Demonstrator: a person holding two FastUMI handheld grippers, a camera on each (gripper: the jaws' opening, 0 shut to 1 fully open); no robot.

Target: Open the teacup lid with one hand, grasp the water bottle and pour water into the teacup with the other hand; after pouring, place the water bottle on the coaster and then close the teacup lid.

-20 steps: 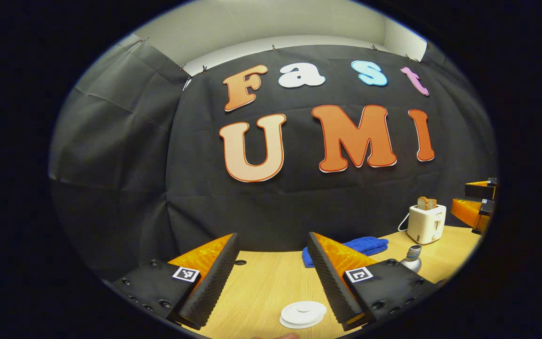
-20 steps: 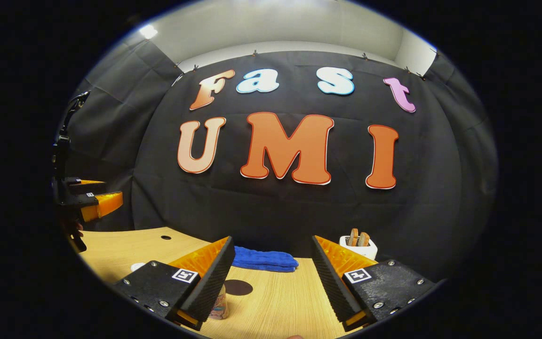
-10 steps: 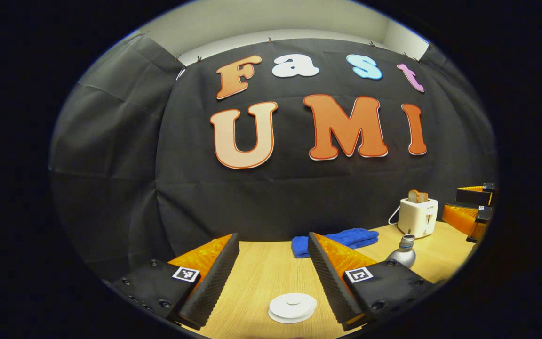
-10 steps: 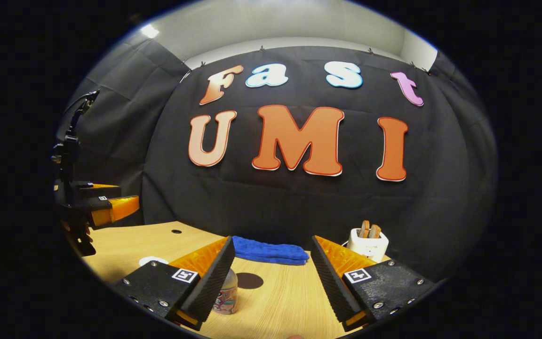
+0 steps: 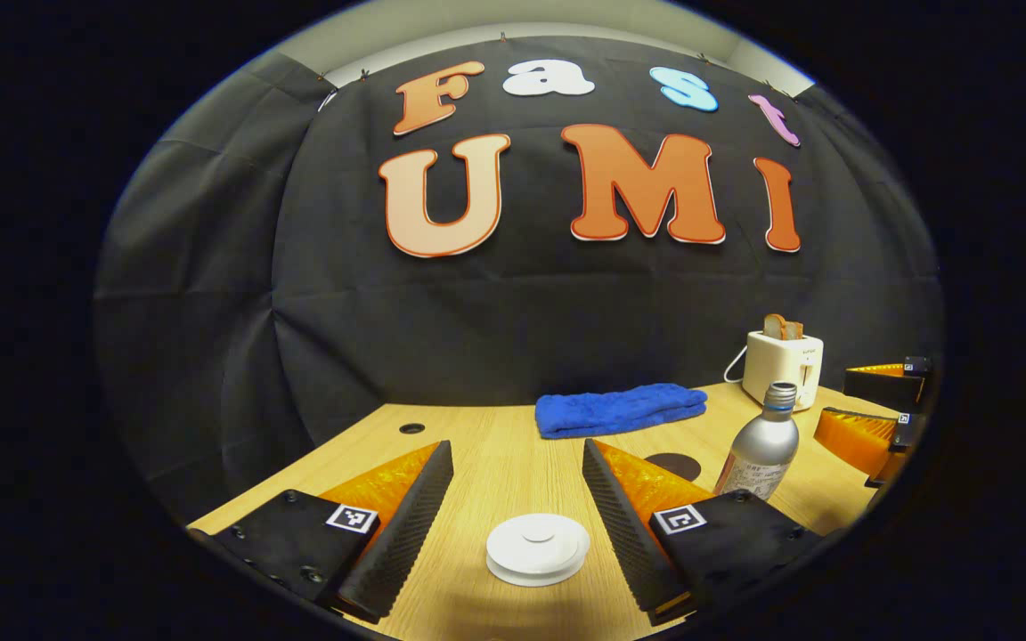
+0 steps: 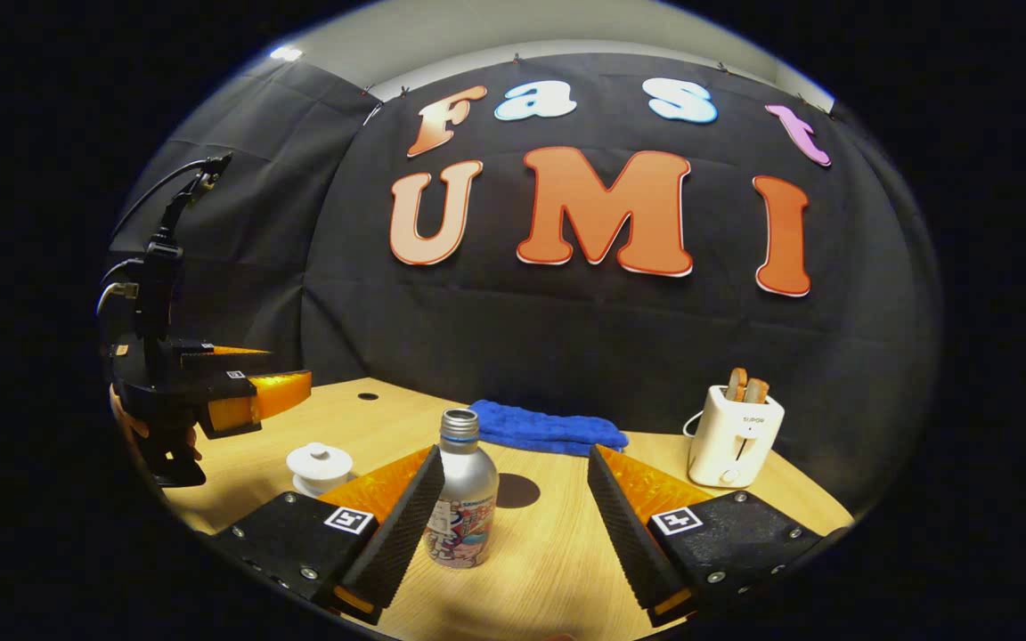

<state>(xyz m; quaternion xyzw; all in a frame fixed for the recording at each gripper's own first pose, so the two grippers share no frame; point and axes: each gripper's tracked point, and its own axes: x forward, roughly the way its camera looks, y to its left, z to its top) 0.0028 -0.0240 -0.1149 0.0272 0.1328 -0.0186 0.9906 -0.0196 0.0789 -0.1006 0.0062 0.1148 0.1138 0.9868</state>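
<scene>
Right gripper view: toaster [image 6: 732, 434] beyond towel [image 6: 546, 427]

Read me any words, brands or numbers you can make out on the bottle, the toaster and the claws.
Bottle: printed label, too small and blurred to read.
Toaster: small dark mark on its front, too small to read.
Left claw and right claw: square coded tags, no words.

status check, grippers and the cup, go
Left gripper open above lidded white teacup. Right gripper open, silver metal bottle by its left finger, untouched. Dark round coaster behind bottle, bare.
</scene>
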